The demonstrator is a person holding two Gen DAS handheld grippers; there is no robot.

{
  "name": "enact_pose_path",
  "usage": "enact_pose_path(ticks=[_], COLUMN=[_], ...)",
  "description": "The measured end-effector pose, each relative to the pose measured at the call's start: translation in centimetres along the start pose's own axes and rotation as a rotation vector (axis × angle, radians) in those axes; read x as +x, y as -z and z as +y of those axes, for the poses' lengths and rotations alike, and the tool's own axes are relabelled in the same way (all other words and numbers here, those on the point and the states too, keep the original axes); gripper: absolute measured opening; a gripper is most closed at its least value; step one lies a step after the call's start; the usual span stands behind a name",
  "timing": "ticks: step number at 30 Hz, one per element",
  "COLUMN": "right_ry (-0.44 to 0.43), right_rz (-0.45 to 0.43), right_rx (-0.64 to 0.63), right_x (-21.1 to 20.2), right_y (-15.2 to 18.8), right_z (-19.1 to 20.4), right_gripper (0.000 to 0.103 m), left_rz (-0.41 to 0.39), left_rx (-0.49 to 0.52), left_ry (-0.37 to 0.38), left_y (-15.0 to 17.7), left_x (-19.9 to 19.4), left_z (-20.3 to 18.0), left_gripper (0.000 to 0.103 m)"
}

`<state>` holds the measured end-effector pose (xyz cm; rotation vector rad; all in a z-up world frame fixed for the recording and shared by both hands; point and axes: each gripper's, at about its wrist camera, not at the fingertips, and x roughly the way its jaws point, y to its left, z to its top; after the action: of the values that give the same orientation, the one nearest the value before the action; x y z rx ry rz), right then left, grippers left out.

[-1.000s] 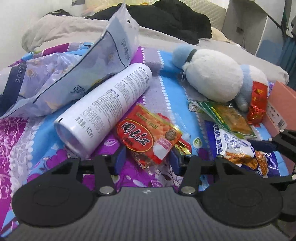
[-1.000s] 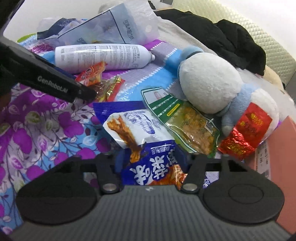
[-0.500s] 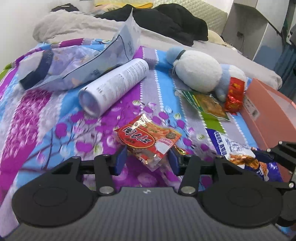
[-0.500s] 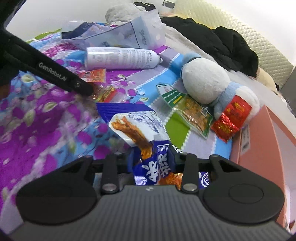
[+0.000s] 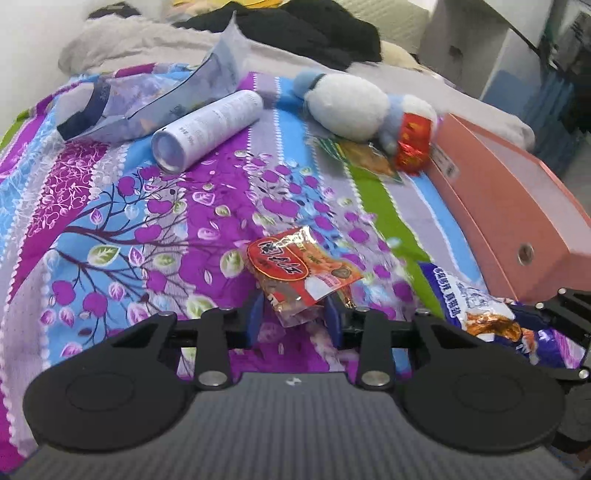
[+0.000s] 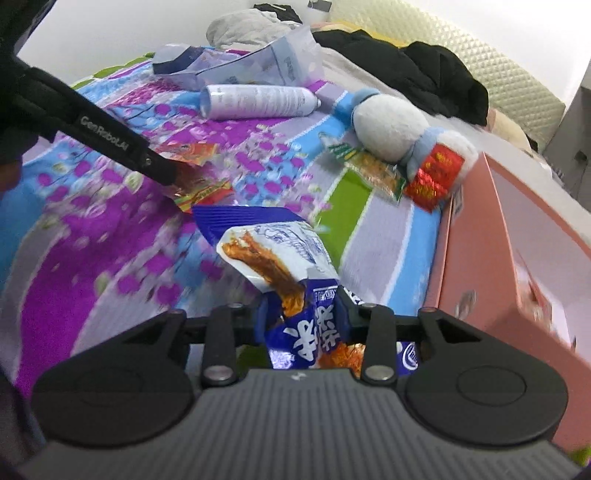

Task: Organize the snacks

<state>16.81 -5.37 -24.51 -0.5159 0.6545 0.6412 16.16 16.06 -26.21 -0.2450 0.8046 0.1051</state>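
Snacks are the matter here. In the left wrist view, the left gripper [image 5: 293, 314] is closed on the near edge of an orange packet [image 5: 301, 267], which juts forward from the blue fingers above the bedspread [image 5: 147, 221]. At the lower right lies a blue-and-white packet [image 5: 476, 306], with the dark frame of the right gripper [image 5: 565, 317] around its near end. Further back, a green packet [image 5: 365, 157] lies on the bedspread just beside a red packet [image 5: 413, 142], which leans against a plush toy [image 5: 351, 105]. A pink box [image 5: 517, 206] runs along the right side, its far end near the red packet. A white can [image 5: 210, 129] lies on its side at the back left, touching a crumpled clear bag [image 5: 155, 103]. Dark clothes [image 5: 314, 29] are piled behind.

In the right wrist view, the right gripper [image 6: 301, 321] is clamped on the blue-and-white packet [image 6: 273, 247], which bends upward and away from the fingers. To the left, the left gripper [image 6: 166, 173] reaches in as a black bar and pinches the orange packet [image 6: 192, 155]; a second, striped wrapper [image 6: 207, 194] shows just under its tip. The green packet [image 6: 373, 173] and the red packet [image 6: 434, 177] lie by the plush toy [image 6: 388, 125], the red one close to the corner of the pink box [image 6: 480, 266]. The white can [image 6: 258, 101] lies across the back, the clear bag [image 6: 251, 62] behind it, on the bedspread [image 6: 92, 240].
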Motion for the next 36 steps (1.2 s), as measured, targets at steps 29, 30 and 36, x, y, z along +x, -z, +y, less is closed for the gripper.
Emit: enact_pose_path(ticks=[29,30,36], right_ry=[-0.164,-0.173,-0.189], right_rz=[-0.063,-0.049,-0.018], right_rx=[0.39,0.383,0.365], right_x=[-2.5,-2.1,-0.7], right_y=[5.4,5.5,5.8], right_z=[-2.0,-2.1,-2.0], right_gripper=[0.087,0.087,0.088], left_rz=[0.137,0.138,0.168], left_rx=[-0.088,-0.086,-0.09], left_ry=[0.074,0.066,0.055], left_y=[4.8,4.7,4.2], left_x=[-2.1,-1.9,-0.4], left_z=[-1.2,-1.3,-2.3], left_gripper=[0.087,0.087,0.087])
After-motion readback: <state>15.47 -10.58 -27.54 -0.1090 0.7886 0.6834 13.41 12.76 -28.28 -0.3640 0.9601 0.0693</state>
